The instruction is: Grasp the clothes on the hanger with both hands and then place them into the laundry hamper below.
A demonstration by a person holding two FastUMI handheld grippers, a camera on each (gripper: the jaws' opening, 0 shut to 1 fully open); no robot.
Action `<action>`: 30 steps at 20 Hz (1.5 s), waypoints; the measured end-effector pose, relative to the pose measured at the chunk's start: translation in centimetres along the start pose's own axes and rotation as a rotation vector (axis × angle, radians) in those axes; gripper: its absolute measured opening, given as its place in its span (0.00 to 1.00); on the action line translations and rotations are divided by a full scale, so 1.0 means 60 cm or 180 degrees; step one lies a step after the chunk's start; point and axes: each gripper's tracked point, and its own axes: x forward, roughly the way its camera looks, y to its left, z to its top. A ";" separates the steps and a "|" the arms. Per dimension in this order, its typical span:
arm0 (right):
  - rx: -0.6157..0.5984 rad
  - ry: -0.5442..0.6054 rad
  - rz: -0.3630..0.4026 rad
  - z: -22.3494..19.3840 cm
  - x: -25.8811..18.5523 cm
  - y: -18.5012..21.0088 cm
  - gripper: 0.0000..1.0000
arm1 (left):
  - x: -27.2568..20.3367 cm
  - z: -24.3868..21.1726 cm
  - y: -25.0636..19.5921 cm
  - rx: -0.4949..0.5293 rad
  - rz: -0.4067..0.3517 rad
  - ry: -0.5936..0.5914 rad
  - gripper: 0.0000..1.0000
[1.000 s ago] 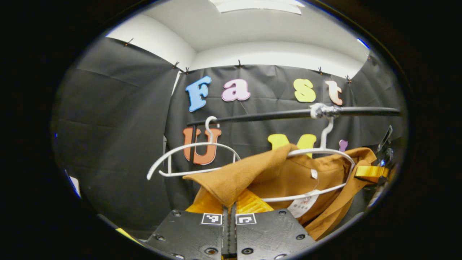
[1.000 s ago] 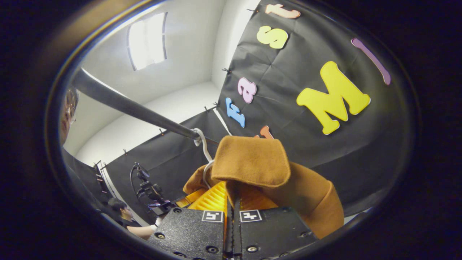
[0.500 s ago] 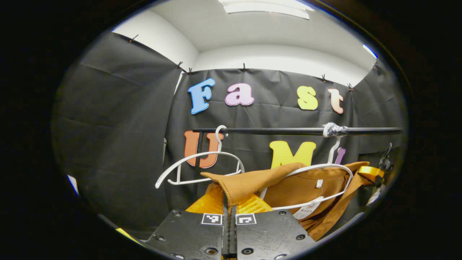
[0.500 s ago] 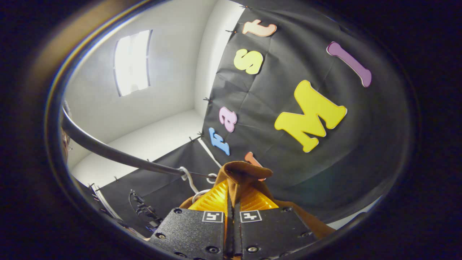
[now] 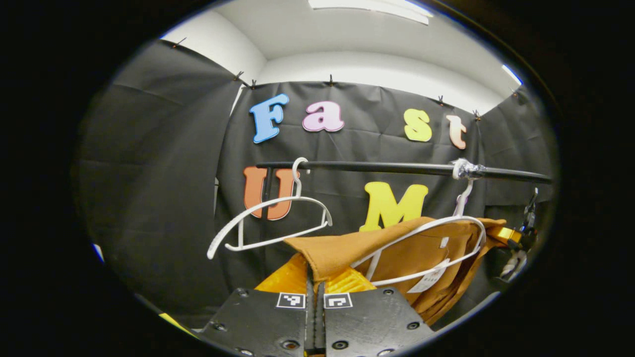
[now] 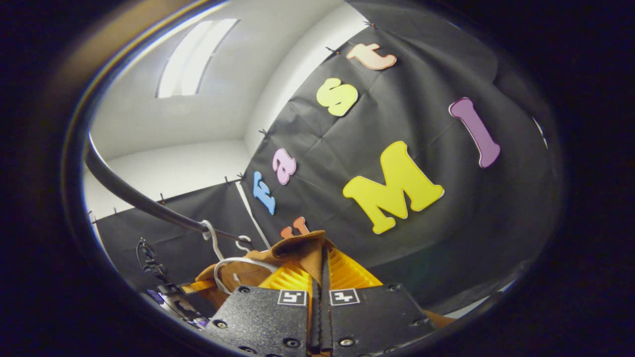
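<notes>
Your left claw [image 5: 315, 277] is pinching a fold of the brown garment [image 5: 347, 250], with the bare white hanger [image 5: 270, 218] just up and to its left and open black wall beyond. Your right claw [image 6: 322, 277] is pinching the garment's other end, so the cloth stretches between the two, partly still draped over the second white hanger [image 5: 436, 243] hooked on the black rail [image 5: 397, 168]. Both claws tilt upward toward the ceiling.
</notes>
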 end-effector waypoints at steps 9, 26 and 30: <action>-0.0250 0.0281 -0.0251 -0.038 0.025 -0.041 0.04 | 0.012 -0.052 0.038 -0.0626 -0.0217 0.0339 0.00; -0.0221 0.1068 -0.0448 -0.228 -0.068 -0.061 0.04 | -0.077 -0.246 -0.042 -0.0283 -0.0205 0.1059 0.00; -0.0189 0.1126 -0.0236 -0.248 -0.082 0.019 0.04 | -0.095 -0.215 -0.127 -0.0067 -0.0539 0.0959 0.05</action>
